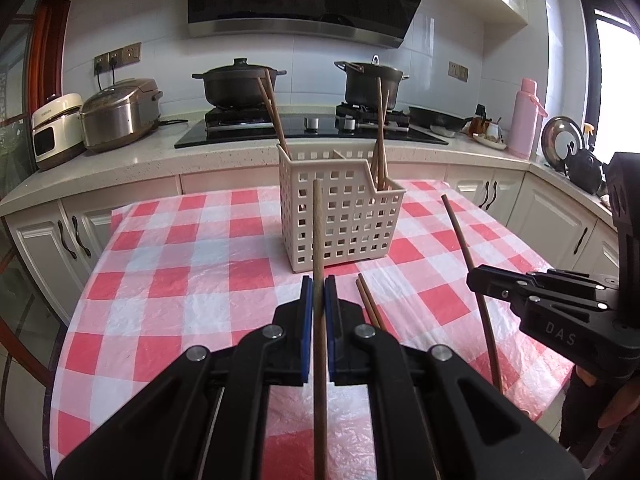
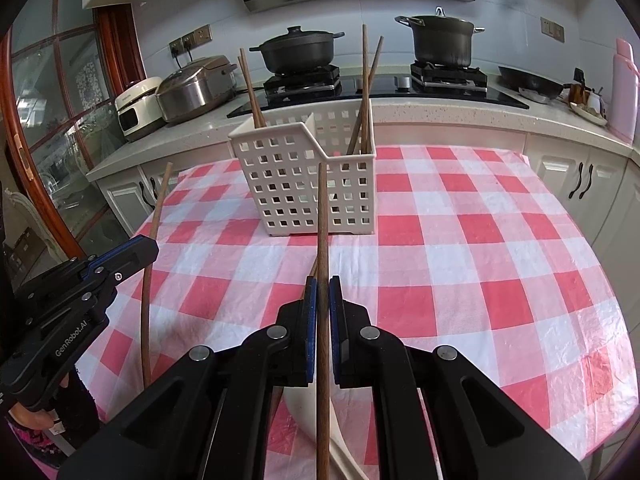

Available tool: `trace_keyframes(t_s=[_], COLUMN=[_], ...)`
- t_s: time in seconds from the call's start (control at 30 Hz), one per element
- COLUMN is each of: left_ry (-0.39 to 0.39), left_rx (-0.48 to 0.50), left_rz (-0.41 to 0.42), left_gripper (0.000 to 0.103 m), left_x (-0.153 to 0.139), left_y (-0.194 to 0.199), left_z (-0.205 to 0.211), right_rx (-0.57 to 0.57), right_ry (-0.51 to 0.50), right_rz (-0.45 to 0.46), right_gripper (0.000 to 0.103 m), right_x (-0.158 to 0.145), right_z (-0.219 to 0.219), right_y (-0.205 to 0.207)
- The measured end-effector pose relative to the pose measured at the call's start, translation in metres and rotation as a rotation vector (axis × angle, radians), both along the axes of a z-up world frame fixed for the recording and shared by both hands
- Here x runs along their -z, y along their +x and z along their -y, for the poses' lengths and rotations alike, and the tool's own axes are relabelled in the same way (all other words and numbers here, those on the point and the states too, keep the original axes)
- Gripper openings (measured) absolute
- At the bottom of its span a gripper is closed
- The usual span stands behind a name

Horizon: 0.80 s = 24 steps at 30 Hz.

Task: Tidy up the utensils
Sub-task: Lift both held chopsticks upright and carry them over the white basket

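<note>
We hold one wooden chopstick in each gripper above the checked tabletop (image 1: 168,264). Our left gripper (image 1: 319,280) has its fingers pressed tight on a lighter chopstick (image 1: 317,232), which runs straight up between the blue pads, its tip rising in front of the white perforated basket (image 1: 340,224). Our right gripper (image 2: 323,280) is likewise clamped, fingers closed on a darker chopstick (image 2: 322,216) that points toward the same basket (image 2: 304,188). The basket stands on the red and white cloth toward its far edge, split by a divider into two compartments: in the left one we see chopsticks (image 1: 272,112) leaning leftward, and in the right one another pair (image 1: 380,128) standing nearly upright. Two more chopsticks (image 1: 370,304) lie flat on the cloth just right of our left gripper's fingers. From the right wrist view, a pale spoon-like utensil (image 2: 304,412) rests on the tabletop beneath our right gripper, partly hidden by it. Behind the table, two dark pots (image 1: 236,84) sit on the stove, with a rice cooker (image 1: 118,114) on the counter at left.
</note>
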State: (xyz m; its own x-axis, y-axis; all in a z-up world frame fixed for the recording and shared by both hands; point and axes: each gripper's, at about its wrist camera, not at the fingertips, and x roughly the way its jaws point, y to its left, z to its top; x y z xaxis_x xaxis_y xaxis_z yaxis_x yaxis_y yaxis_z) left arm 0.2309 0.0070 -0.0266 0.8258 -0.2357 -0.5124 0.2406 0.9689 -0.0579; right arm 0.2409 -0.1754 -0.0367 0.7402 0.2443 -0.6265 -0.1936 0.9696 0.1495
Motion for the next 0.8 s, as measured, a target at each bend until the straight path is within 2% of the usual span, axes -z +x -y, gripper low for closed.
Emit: trace_keyframes(t_s=[0.4, 0.8], left_ry=[-0.008, 0.018], left_rx=[-0.021, -0.020], left_rz=[0.077, 0.131], left_gripper=[0.006, 0.006], left_x=[-0.028, -0.045], left_y=[-0.033, -0.047], left_z=[-0.009, -0.003], right_rx=[-0.028, -0.042], right_ry=[0.021, 0.019], right_rz=[0.109, 0.186], right_gripper=[0.007, 0.007], right_x=[-0.029, -0.052], right_z=[-0.001, 0.001], right_y=[-0.021, -0.035])
